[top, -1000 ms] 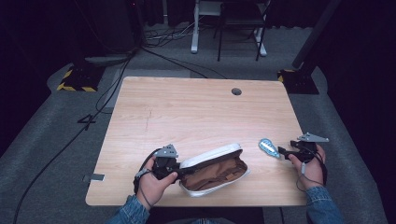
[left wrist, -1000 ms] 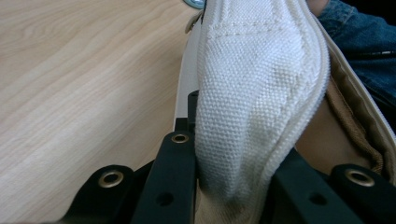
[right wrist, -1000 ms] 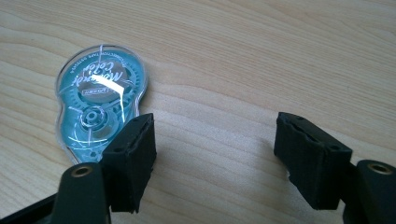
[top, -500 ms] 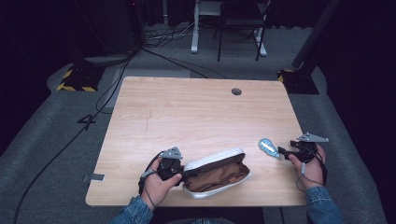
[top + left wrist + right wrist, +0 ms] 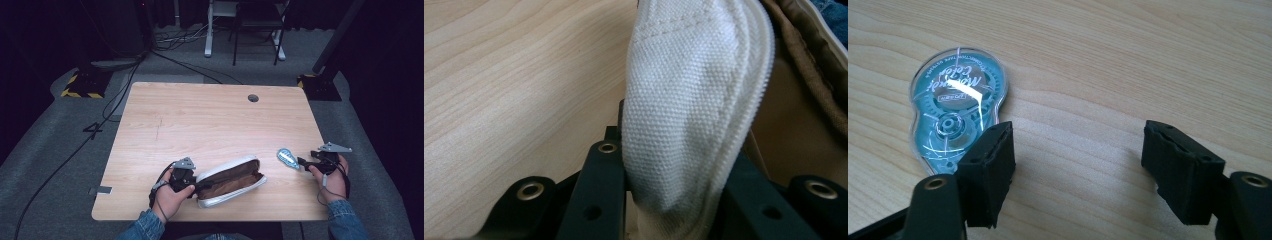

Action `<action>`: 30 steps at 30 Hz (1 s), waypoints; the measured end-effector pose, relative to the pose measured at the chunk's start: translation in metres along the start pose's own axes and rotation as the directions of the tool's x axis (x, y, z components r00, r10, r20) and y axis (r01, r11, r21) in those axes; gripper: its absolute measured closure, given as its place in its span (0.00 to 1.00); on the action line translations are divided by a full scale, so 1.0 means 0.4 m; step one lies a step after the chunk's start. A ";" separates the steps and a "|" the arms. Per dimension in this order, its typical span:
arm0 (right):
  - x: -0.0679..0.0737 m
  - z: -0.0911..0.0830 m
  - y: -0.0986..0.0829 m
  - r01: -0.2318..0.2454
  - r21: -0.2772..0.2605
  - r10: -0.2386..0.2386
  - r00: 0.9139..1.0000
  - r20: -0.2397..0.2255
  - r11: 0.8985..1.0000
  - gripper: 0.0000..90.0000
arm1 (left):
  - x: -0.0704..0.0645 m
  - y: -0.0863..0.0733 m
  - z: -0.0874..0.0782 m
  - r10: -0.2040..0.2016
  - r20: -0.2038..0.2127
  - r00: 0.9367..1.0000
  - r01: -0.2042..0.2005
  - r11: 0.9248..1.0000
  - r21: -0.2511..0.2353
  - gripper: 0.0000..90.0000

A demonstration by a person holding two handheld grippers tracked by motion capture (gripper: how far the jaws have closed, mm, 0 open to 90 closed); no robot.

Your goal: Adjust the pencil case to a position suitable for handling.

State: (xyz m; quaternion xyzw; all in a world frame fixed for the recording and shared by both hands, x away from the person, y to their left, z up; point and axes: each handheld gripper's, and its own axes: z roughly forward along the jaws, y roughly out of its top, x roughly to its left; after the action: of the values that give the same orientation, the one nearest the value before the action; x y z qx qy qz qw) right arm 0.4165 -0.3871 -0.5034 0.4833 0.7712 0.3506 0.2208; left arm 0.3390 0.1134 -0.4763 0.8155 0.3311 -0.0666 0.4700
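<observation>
A: Where does the pouch sit?

B: The white canvas zip pouch (image 5: 229, 181) lies near the table's (image 5: 210, 120) six o'clock edge, mouth gaping, tan lining showing. The left gripper (image 5: 192, 184) pinches its nine o'clock end; in the left gripper view the jaws are closed on a fold of the fabric (image 5: 689, 125) beside the zipper.

A: How will it handle?

B: Soft and light, I judge. The cloth buckles where it is pinched, so it will sag and drag, not lift flat. The stitched end by the zipper looks like the firmest place to hold.

A: And the other item?

B: A correction tape dispenser (image 5: 287, 158), clear teal plastic, lies flat at about three o'clock of the pouch, well apart from it. The right gripper (image 5: 301, 162) has its jaws spread wide, holding nothing; in the right gripper view one jaw sits just at the dispenser's (image 5: 958, 110) narrow end.

A: Tricky to grab?

B: Probably. The shell is stiff, glossy and likely slippery, and it lies flat. Gripping across the narrow waist seems safest.
</observation>
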 end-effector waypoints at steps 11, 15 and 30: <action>0.001 -0.001 -0.001 0.001 -0.001 -0.001 1.000 -0.002 1.000 0.33 | 0.001 0.011 -0.011 0.027 -0.080 0.996 -0.032 0.998 -0.062 0.39; 0.001 -0.001 -0.001 0.002 -0.001 -0.002 1.000 -0.002 1.000 0.33 | -0.001 0.018 -0.020 0.052 -0.102 0.993 -0.061 0.995 -0.084 0.30; 0.002 -0.003 -0.002 0.001 0.001 -0.001 1.000 -0.006 1.000 0.33 | -0.013 0.051 -0.091 0.123 -0.155 0.980 -0.146 0.979 -0.145 0.28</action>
State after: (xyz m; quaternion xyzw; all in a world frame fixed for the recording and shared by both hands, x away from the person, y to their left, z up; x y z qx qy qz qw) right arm 0.4149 -0.3868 -0.5034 0.4820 0.7724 0.3513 0.2184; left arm 0.3400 0.1336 -0.4392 0.7995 0.3124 0.0511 0.5105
